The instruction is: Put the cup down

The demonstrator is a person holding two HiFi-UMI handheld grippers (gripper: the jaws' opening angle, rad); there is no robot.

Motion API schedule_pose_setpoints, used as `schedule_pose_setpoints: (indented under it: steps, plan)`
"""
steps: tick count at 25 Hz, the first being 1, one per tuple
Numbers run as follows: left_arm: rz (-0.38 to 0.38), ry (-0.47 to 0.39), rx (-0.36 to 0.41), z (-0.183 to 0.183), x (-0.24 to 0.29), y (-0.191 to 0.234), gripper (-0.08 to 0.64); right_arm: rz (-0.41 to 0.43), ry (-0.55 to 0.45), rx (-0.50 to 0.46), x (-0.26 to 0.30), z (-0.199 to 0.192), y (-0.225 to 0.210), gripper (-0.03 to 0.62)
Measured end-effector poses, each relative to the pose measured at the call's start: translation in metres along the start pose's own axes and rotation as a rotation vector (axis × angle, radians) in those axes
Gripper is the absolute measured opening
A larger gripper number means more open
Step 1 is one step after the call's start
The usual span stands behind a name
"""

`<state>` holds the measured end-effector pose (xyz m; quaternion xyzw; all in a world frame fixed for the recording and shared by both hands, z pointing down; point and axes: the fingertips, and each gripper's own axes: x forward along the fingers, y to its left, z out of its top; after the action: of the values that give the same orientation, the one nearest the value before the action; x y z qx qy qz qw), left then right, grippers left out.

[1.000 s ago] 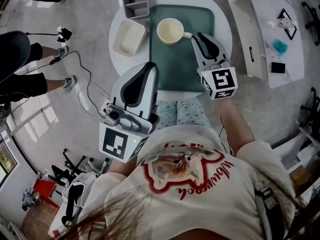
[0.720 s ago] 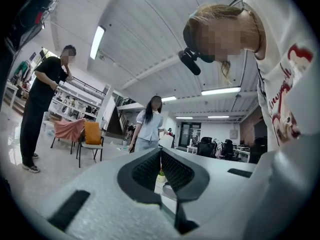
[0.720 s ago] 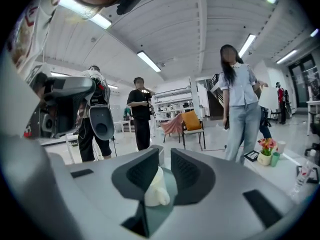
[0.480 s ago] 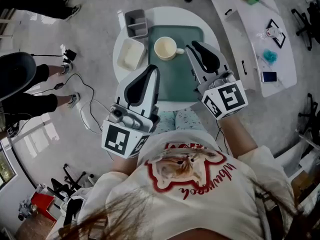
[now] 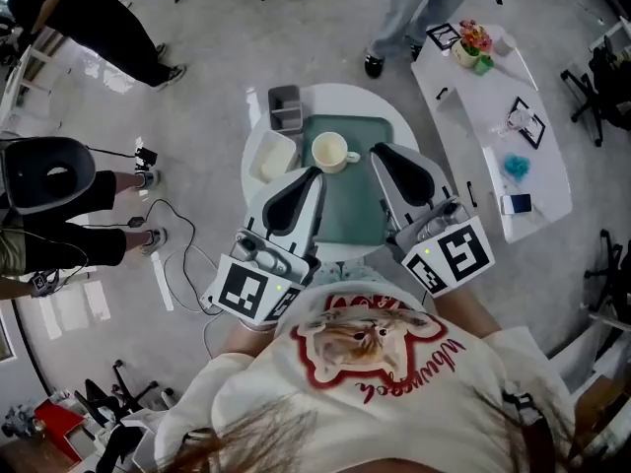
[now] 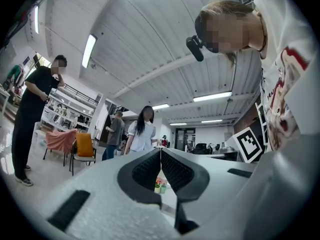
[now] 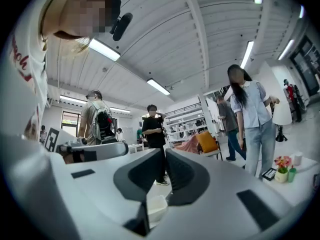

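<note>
right gripper (image 5: pixel 379 152) empty, cup (image 5: pixel 330 152) on tray (image 5: pixel 357 200) just beside it

The green tray (image 5: pixel 351 205) is mostly bare. Only the cream cup (image 5: pixel 330 152) stands at its far left corner, so the tray's middle and far right lie open. Left of the tray, a white tub (image 5: pixel 271 161) and a grey divided box (image 5: pixel 285 107) crowd the round table's (image 5: pixel 345 99) edge. Over the tray's near half hang the left gripper (image 5: pixel 315 171) and right gripper (image 5: pixel 378 150), with an open lane between them. Right of the tray stands a long white table (image 5: pixel 473 131), and beyond the tray's far side, a person's legs (image 5: pixel 404 8).
</note>
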<state>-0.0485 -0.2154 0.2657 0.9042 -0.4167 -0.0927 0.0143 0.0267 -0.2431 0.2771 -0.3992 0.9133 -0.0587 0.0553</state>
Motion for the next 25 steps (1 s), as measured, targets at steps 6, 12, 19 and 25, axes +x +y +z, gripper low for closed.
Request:
schedule_pose_setpoints:
  steps: [6,12,19,25]
  plan:
    - [0.006,-0.006,0.009,0.006,-0.012,-0.030,0.015,0.046,0.006,-0.025,-0.028,0.004,0.021,0.029]
    - [0.054,-0.021,0.029,0.007,-0.023,-0.029,0.016,0.058,0.001,-0.063,-0.027,0.008,0.019,0.028]
    - [0.047,-0.034,-0.016,0.012,-0.023,-0.033,0.015,0.060,0.020,-0.068,-0.030,0.006,0.024,0.028]
    - [0.023,-0.054,0.027,0.019,-0.058,-0.066,0.016,0.022,-0.008,-0.062,-0.066,0.010,0.051,0.028]
